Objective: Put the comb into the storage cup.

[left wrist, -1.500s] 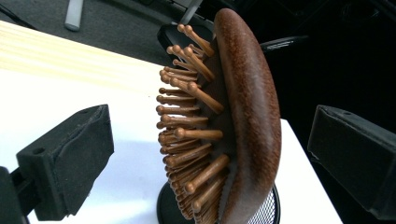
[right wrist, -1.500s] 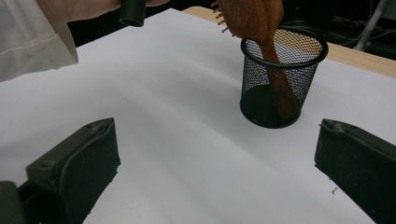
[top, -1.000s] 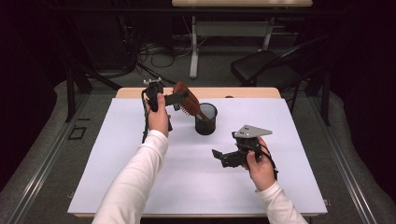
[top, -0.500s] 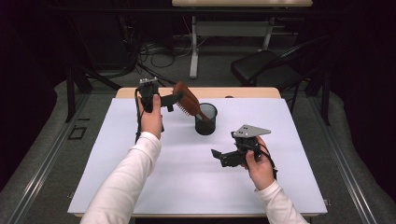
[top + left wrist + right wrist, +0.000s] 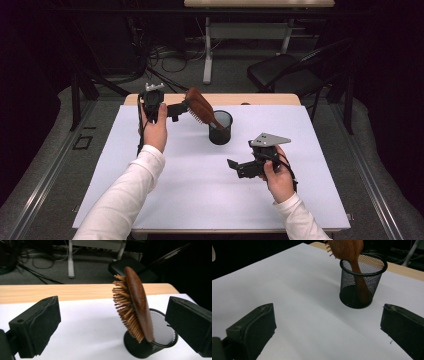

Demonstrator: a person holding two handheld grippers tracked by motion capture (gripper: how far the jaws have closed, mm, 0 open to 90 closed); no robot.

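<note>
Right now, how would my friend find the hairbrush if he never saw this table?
Look at the white table, toward its far wooden edge, for the black mesh cup. The hairbrush stands in it handle-down, leaning left. It is the one brown wooden thing, with pale bristles.

Hairbrush (image 5: 345, 250) head cut off by top edge; handle end veiled behind mesh cup (image 5: 362, 290).

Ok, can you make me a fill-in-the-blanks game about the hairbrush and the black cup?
1. The wooden hairbrush stands with its handle inside the black mesh ____.
2. The jaws of the left gripper are ____, apart from the brush.
3. The mesh cup stands on a ____ table cover.
4. The right gripper holds ____.

Missing words: cup; open; white; nothing
</note>
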